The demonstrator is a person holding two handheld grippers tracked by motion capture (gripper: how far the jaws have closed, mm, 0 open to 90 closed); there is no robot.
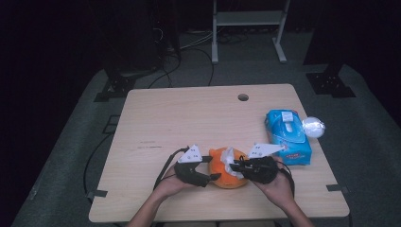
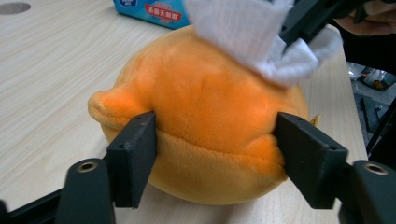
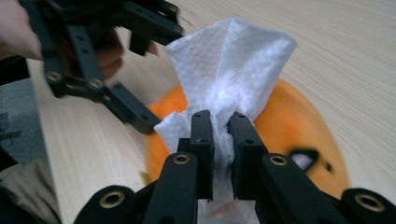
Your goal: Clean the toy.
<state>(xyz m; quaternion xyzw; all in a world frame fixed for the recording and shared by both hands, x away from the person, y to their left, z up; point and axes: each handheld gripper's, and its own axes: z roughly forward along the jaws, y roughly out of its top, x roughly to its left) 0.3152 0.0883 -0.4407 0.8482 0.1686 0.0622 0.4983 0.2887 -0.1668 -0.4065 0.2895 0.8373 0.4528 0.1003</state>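
High view: an orange plush toy [image 1: 226, 174] lies near the front edge of the wooden table [image 1: 189, 118]; the left gripper [image 1: 213, 177] meets the toy's left flank, the right gripper [image 1: 235, 166] reaches over the toy from its right with a white tissue [image 1: 230, 157], and a blue tissue pack [image 1: 289, 137] lies to the right of the toy, with a crumpled clear wrapper [image 1: 313, 126] at the pack's far side. Left gripper view: both jaws of the left gripper [image 2: 215, 151] press into opposite sides of the plush toy [image 2: 201, 112], clamping it, while the tissue [image 2: 261, 37] rests on the toy's top. Right gripper view: the right gripper [image 3: 221, 126] is closed on a bunched fold of the tissue [image 3: 229, 65], held above the plush toy [image 3: 289, 126]. Risks, as judgement: the soft, rounded toy may squeeze out of the left jaws if wiping pushes sideways; the thin tissue may tear or slip from its narrow pinch; the two grippers, close together, may collide.
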